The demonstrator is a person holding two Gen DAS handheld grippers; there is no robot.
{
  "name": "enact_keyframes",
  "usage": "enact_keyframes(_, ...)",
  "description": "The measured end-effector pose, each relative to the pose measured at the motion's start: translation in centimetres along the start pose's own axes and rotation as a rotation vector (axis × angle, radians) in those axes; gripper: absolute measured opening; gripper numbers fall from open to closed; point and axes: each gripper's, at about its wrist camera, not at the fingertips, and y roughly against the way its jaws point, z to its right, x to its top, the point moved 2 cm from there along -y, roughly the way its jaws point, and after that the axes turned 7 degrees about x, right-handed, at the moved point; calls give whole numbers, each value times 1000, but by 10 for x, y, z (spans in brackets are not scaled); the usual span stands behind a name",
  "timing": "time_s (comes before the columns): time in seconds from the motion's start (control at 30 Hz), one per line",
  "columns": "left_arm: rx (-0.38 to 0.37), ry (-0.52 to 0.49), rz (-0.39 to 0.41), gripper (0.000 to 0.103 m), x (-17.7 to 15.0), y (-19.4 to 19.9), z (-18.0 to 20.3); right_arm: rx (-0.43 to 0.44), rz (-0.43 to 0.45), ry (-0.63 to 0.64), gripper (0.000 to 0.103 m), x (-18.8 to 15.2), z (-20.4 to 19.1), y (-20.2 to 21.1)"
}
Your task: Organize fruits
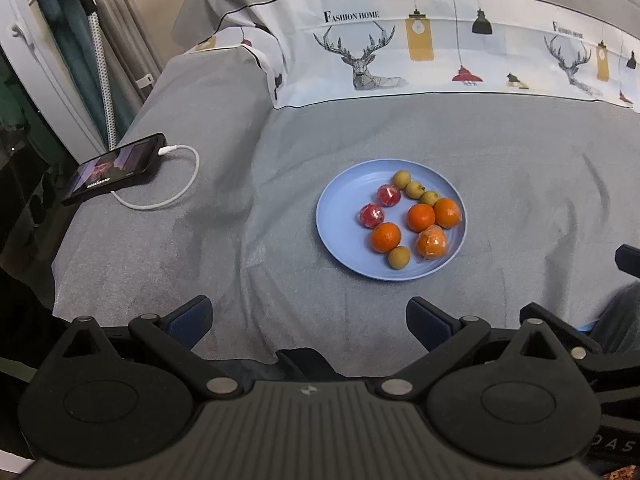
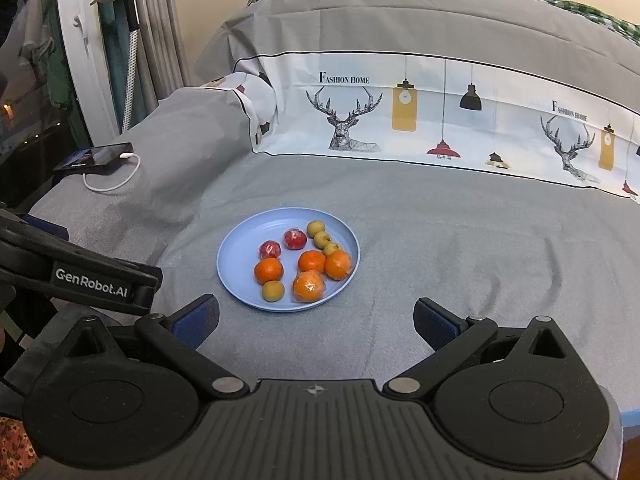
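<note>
Left tool (image 1: 308,322) at the near edge of the bed (image 1: 520,168), fingers spread wide, nothing between them. Right tool (image 2: 316,322) likewise released and empty, also over the near edge; the left tool's body shows at the left of the right wrist view. Both well short of the plate (image 1: 344,184). Blue plate lies flat on the grey cover, about mid-bed. On it: three bare oranges (image 1: 386,237), one orange in clear wrap (image 1: 432,243) at the plate's near right; two red wrapped fruits (image 1: 388,195) toward its left; three small yellow-brown fruits (image 1: 415,189) in a row at the far side, a fourth (image 1: 399,257) at the near rim beside an orange. Far left edge of bed: phone (image 1: 116,168), screen lit, white cable (image 1: 180,184) plugged in. Beyond the plate, a pillow (image 1: 400,40) with deer and lamp print.
</note>
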Motion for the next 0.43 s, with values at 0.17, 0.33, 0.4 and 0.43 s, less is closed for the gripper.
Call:
enact_keyframes(0.17, 9, 10, 11, 103, 5, -1, -3, -5, 5, -13, 102, 1, 3, -2)
enact_keyframes(0.33, 39, -10, 36, 103, 3, 1, 4, -3, -28, -14, 102, -5, 5, -8)
enact_keyframes(0.4, 43, -19, 48, 103, 3, 3, 5, 4, -22, -16, 102, -4, 5, -8)
enact_keyframes(0.43, 37, -18, 48, 103, 4, 4, 5, 3, -19, -14, 102, -3, 5, -7)
